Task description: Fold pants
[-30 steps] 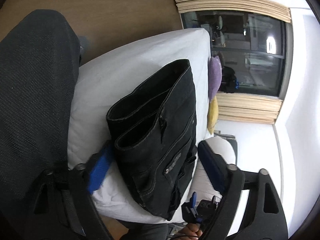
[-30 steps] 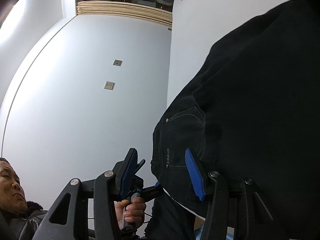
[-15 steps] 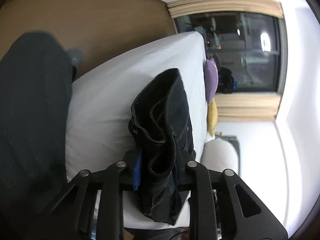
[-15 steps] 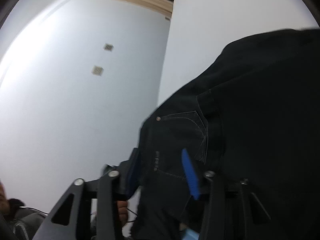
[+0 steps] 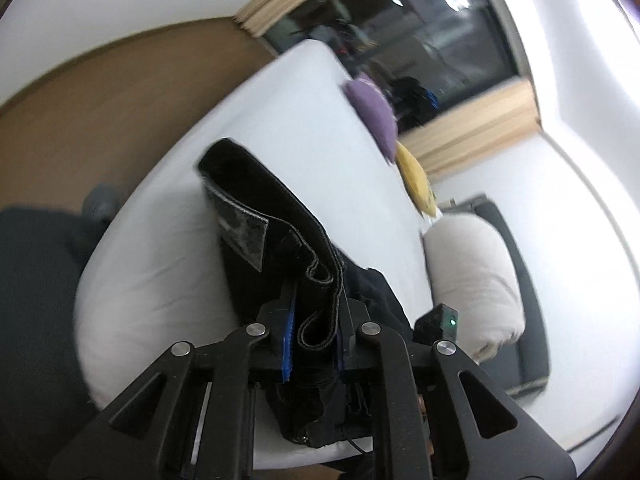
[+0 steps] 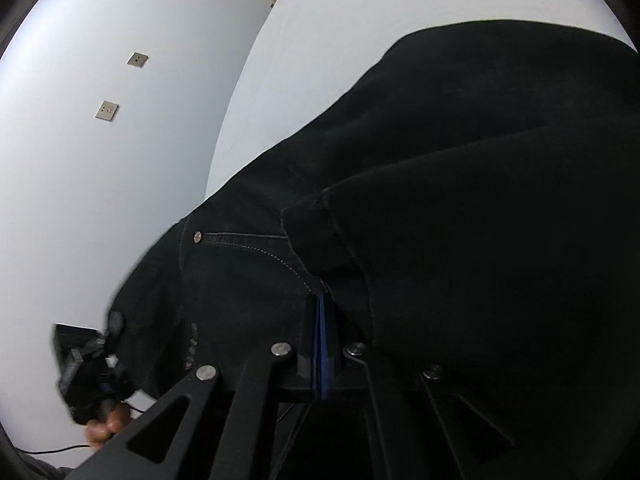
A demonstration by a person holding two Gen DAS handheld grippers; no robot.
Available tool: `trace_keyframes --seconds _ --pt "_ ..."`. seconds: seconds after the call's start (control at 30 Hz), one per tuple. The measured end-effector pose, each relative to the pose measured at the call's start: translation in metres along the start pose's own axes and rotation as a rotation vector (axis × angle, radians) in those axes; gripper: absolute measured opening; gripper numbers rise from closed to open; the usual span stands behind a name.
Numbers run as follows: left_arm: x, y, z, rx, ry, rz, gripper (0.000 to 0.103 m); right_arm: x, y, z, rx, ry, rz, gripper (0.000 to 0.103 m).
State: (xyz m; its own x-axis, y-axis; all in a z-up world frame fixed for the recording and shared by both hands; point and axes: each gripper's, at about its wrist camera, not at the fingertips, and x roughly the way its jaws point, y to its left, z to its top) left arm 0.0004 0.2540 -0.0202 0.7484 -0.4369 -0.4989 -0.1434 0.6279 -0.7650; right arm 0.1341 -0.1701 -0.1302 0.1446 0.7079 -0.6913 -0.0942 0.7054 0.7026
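Note:
Black pants (image 5: 276, 240) lie folded on a white bed (image 5: 180, 240). My left gripper (image 5: 314, 320) is shut on the pants' leg hems, which bunch between its blue pads and lift off the sheet. In the right wrist view the pants (image 6: 460, 200) fill most of the frame, with a rivet and pocket stitching showing. My right gripper (image 6: 320, 336) has its blue pads pressed together at the edge of the dark cloth near the pocket; whether cloth lies between them is hard to see.
A purple cushion (image 5: 374, 112) and a yellow one (image 5: 416, 180) lie at the bed's far side by a dark window (image 5: 400, 20). A white pillow (image 5: 472, 280) is at the right. A white wall with two outlet plates (image 6: 107, 111) is left.
Both grippers went from open to shut. The left closed on the leg hems and raised them. The right closed at the pocket edge, and the pants moved closer in its view.

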Motion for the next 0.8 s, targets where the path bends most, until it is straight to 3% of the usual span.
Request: trace_keyframes --seconds 0.13,0.17,0.2,0.27,0.33,0.4,0.47,0.6,0.73,0.8 --pt "0.023 -0.052 0.000 0.153 0.029 -0.018 0.012 -0.007 -0.007 -0.003 0.022 -0.022 0.045 0.003" --pt "0.031 -0.067 -0.003 0.201 0.041 -0.025 0.012 -0.015 -0.010 -0.004 0.045 -0.035 0.080 0.021" --pt "0.038 -0.081 -0.006 0.245 0.053 -0.031 0.012 -0.024 -0.012 -0.005 0.057 -0.052 0.114 0.048" --pt "0.063 -0.118 -0.020 0.371 0.101 -0.049 0.012 -0.055 -0.018 -0.009 0.072 -0.121 0.209 0.068" --pt "0.089 -0.147 -0.037 0.470 0.160 -0.057 0.012 -0.087 -0.027 -0.010 0.075 -0.174 0.304 0.069" --pt "0.125 -0.173 -0.070 0.593 0.243 -0.054 0.012 -0.112 -0.041 -0.011 0.101 -0.210 0.367 0.079" --pt "0.156 -0.184 -0.098 0.670 0.318 -0.046 0.012 -0.142 -0.062 -0.012 0.124 -0.261 0.404 0.080" --pt "0.195 -0.192 -0.152 0.811 0.457 -0.028 0.012 -0.160 -0.091 -0.019 0.132 -0.251 0.354 0.085" --pt "0.205 -0.201 -0.175 0.924 0.486 0.003 0.012 -0.141 -0.105 -0.025 0.158 -0.172 0.314 0.084" --pt "0.213 -0.205 -0.181 0.945 0.491 0.020 0.012 -0.130 -0.104 -0.028 0.153 -0.157 0.282 0.069"
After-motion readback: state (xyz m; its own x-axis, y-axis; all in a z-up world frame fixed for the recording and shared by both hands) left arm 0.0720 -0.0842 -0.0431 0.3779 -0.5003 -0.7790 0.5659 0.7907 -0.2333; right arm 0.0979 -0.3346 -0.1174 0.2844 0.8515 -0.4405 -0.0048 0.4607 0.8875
